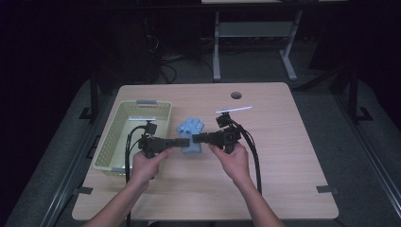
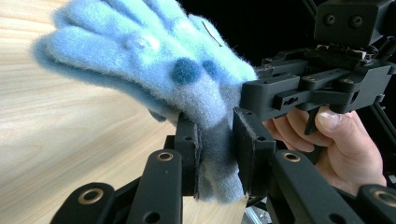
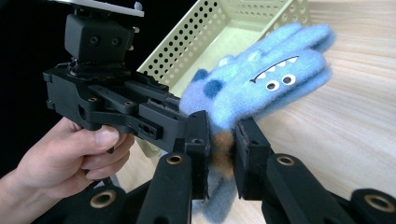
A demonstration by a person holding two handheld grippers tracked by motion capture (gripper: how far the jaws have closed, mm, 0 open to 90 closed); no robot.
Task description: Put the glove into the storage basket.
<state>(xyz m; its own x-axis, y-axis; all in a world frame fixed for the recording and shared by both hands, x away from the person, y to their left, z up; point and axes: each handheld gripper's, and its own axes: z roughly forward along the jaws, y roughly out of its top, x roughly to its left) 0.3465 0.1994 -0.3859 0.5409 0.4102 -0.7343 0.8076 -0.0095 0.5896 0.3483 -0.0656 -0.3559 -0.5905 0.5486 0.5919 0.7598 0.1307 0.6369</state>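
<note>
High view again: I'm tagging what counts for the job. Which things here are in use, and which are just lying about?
In use:
- blue monster glove, pinched at its cuff from both sides
- left gripper
- right gripper
- probably the pale green perforated basket, beside the glove

Lying about:
- wooden table, merely the work surface
- grey metal stand on the floor beyond the table

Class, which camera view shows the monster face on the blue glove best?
The right gripper view: the blue glove turns its eyes and toothed mouth toward that camera. The left gripper view shows the glove's other side, fuzzy with dark spots. In the high view it is too small for detail.
</note>
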